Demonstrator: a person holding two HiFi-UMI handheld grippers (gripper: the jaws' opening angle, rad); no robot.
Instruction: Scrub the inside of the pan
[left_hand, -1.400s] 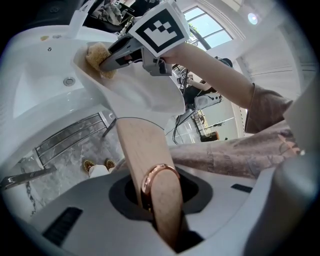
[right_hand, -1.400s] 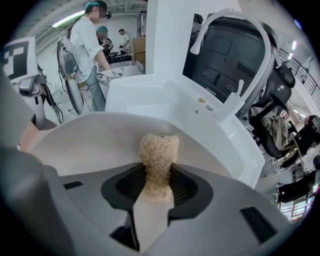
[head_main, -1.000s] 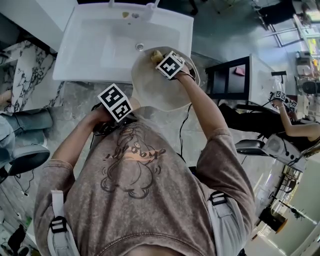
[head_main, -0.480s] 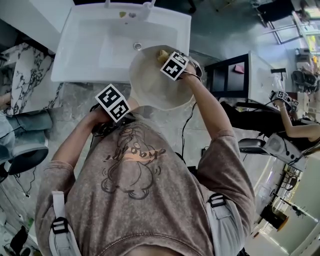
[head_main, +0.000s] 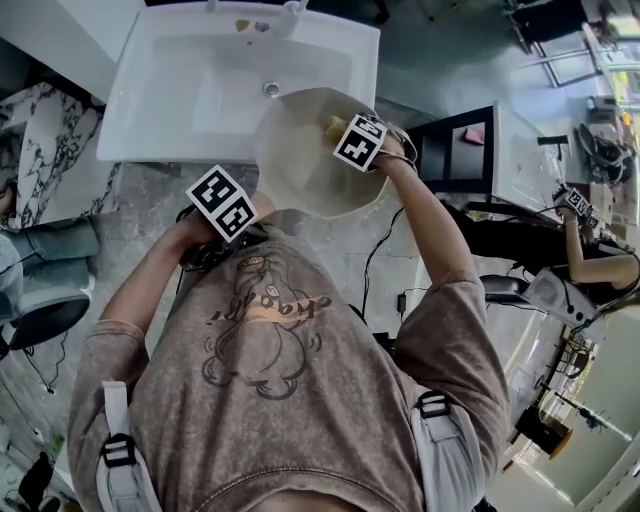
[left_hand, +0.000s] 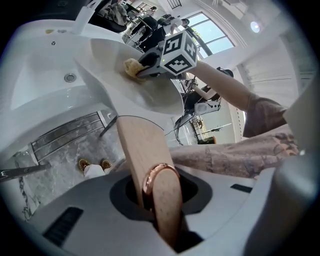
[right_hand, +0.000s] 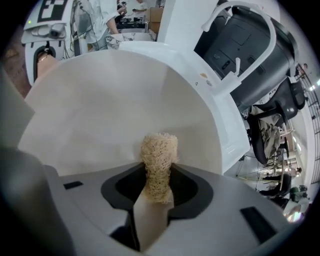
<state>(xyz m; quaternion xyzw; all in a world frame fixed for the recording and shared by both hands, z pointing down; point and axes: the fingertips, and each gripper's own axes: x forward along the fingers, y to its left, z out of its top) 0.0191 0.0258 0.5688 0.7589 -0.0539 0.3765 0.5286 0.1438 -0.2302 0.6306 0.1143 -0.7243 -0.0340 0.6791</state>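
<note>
right gripper (right_hand: 158, 187) farther right in pan (head_main: 295, 165), scrubber (right_hand: 159, 157) between its fingers (right_hand: 149, 220)

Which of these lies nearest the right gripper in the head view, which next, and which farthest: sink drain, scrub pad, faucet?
1. Scrub pad, held in the right gripper's jaws.
2. Sink drain, off to its left.
3. Faucet, farther back, at the view's top edge.

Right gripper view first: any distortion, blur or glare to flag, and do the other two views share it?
Right gripper view: strong fisheye, black corners; scrub pad sharp, pale pan evenly lit, no glare. Left gripper view: same fisheye; windows blown out; wooden handle looms oversized near the lens. Head view: sharp, soft even light, straight lines bend near the edges.
</note>
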